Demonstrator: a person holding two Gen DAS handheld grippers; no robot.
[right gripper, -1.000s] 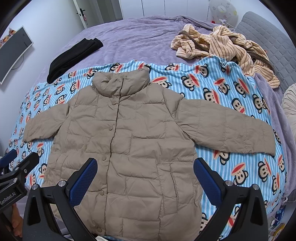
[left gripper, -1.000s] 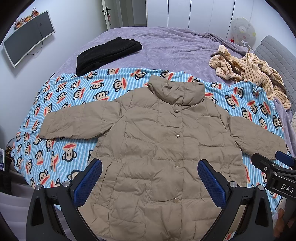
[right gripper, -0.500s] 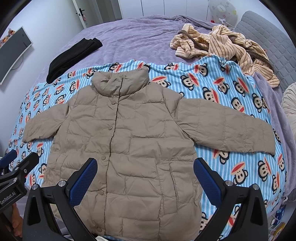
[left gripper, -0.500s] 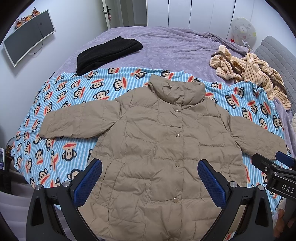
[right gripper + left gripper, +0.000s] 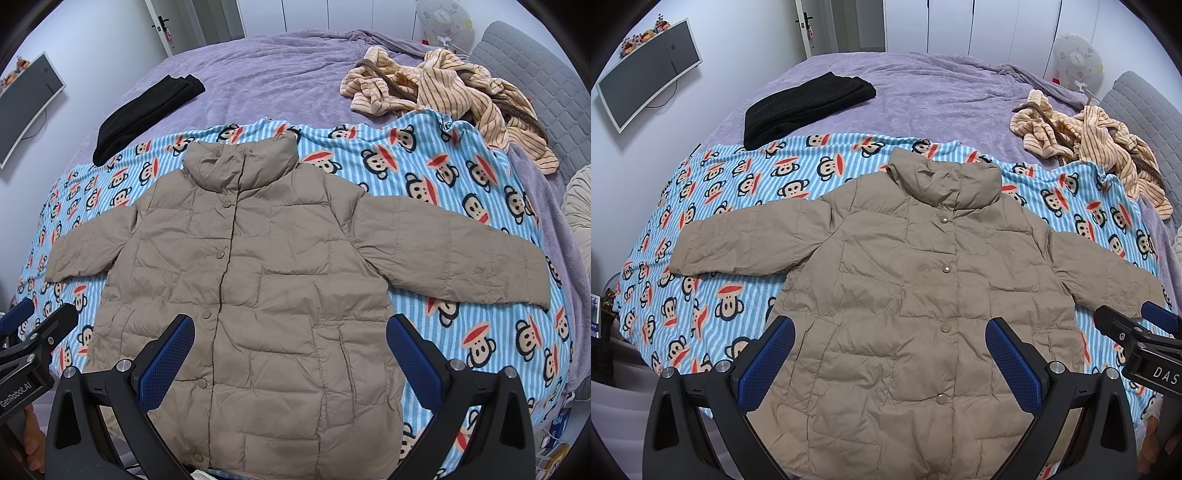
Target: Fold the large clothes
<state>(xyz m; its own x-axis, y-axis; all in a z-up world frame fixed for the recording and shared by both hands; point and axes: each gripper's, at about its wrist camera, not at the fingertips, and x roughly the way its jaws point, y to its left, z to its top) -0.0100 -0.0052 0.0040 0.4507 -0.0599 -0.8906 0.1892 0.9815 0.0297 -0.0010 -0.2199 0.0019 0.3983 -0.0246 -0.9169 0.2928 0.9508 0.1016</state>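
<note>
Jacket: a tan puffer jacket [image 5: 923, 295] lies flat and face up on the bed, snapped shut down the front, collar pointing away from the cameras, hem nearest them.
Sleeves: both are spread out to the sides; the one on the left [image 5: 738, 243] and the one on the right [image 5: 461, 254] rest on the blanket, neither folded in yet.
Blanket: a blue striped monkey-print blanket [image 5: 731, 184] lies under the jacket, on top of a purple bedspread [image 5: 923, 88].
Other clothes: a folded black garment [image 5: 805, 103] sits well apart at the far left; a striped beige heap [image 5: 443, 88] sits at the far right.
Left tongs: the left tongs [image 5: 886, 358] hang above the lower front of the jacket, blue pads wide apart, gripping nothing.
Right tongs: the right tongs [image 5: 291, 354] hover over the same lower half, also wide apart and empty.
Step in hand: judging by the flat, unfolded jacket, this looks like the start, with the layout done and no fold made.
Next move: probably each tongs should travel out to a cuff or a side edge, drop to the fabric, pinch it, then carry the sleeve across the chest.
Watch for: the padded fabric is slippery and springy, so a shallow pinch could slide off and a fold may puff back open.
</note>
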